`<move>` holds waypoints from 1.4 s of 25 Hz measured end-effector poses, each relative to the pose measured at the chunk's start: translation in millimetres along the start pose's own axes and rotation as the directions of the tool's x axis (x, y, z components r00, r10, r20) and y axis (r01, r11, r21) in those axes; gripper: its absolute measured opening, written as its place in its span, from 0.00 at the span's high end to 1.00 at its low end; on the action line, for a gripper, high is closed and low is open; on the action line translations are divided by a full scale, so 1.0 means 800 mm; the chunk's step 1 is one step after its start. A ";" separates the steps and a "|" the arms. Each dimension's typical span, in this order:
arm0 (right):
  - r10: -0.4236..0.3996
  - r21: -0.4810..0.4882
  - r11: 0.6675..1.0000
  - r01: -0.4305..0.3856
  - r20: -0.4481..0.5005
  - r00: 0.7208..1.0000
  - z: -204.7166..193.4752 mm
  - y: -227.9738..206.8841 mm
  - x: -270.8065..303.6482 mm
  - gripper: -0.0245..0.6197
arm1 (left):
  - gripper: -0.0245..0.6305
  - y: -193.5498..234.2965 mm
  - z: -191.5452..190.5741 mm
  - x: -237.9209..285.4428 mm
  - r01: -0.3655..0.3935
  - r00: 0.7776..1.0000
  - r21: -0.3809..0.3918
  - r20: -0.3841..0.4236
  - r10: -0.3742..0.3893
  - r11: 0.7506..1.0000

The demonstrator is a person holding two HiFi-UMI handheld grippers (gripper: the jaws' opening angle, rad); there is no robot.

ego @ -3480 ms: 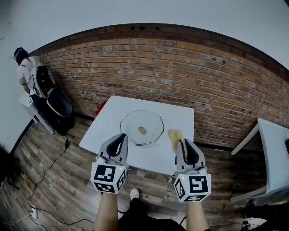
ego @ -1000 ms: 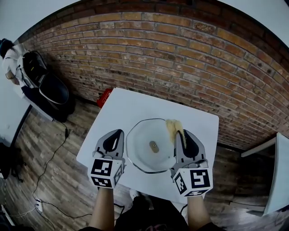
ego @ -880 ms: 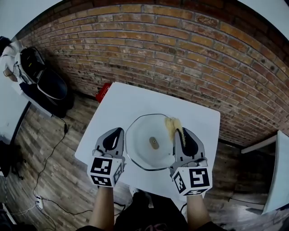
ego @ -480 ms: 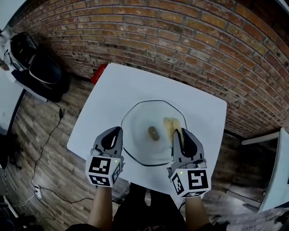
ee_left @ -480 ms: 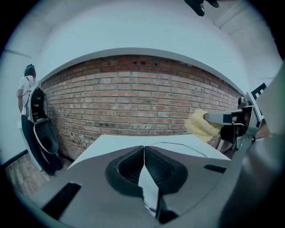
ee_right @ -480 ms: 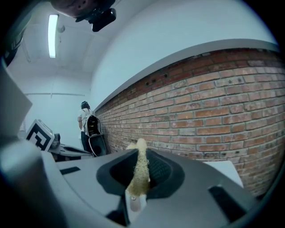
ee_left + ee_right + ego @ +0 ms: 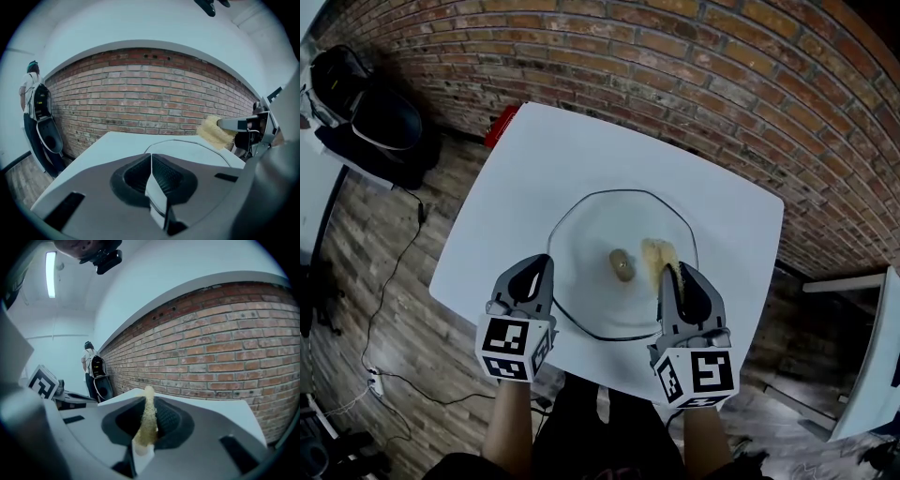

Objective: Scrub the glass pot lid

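A round glass pot lid (image 7: 591,295) with a small brown knob (image 7: 622,265) lies flat in the middle of the white table (image 7: 534,169). My right gripper (image 7: 668,272) is shut on a yellow sponge (image 7: 658,254), which sticks out over the glass just right of the knob. Whether the sponge touches the lid I cannot tell. The right gripper view shows the sponge (image 7: 148,418) squeezed thin between the jaws. My left gripper (image 7: 545,264) is shut and empty above the lid's near left rim. From the left gripper view (image 7: 151,161), the lid's rim (image 7: 187,141) and the sponge (image 7: 213,132) show ahead.
A brick wall (image 7: 722,66) runs behind the table. A red object (image 7: 500,126) pokes out at the table's far left edge. A black bag (image 7: 380,117) sits on the wooden floor at left. Another white table (image 7: 877,375) stands at right. A person (image 7: 90,363) stands far left.
The sponge has come from the lid's far right rim to the glass beside the knob. Both grippers now hang over the lid's near half. The left gripper has stayed shut.
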State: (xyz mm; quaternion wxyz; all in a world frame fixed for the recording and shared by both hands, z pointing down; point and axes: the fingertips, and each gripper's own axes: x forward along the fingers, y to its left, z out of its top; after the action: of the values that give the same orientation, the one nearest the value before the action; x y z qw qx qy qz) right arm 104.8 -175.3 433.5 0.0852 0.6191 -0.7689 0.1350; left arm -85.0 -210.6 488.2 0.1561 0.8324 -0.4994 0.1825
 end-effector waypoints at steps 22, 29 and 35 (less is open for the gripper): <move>0.117 -0.057 0.991 -0.120 -0.058 0.991 -0.001 0.054 0.055 0.87 | 0.70 0.030 -0.077 0.025 -0.033 0.987 -0.207 -0.161 0.000 0.978; 0.106 -0.039 0.993 -0.110 -0.074 0.992 -0.010 0.048 0.061 0.87 | 0.70 0.022 -0.093 0.036 0.014 0.982 -0.276 -0.176 -0.065 0.961; 0.115 -0.026 0.993 -0.118 -0.091 0.989 -0.019 0.050 0.069 0.87 | 0.80 0.018 -0.097 0.040 0.025 0.982 -0.238 -0.175 -0.068 0.971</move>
State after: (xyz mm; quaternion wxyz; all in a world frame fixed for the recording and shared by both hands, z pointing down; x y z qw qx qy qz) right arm 53.4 -214.1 460.1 0.1211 0.5651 -0.8012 0.1550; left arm -95.7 -207.8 572.4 0.3026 0.7995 -0.4815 0.1936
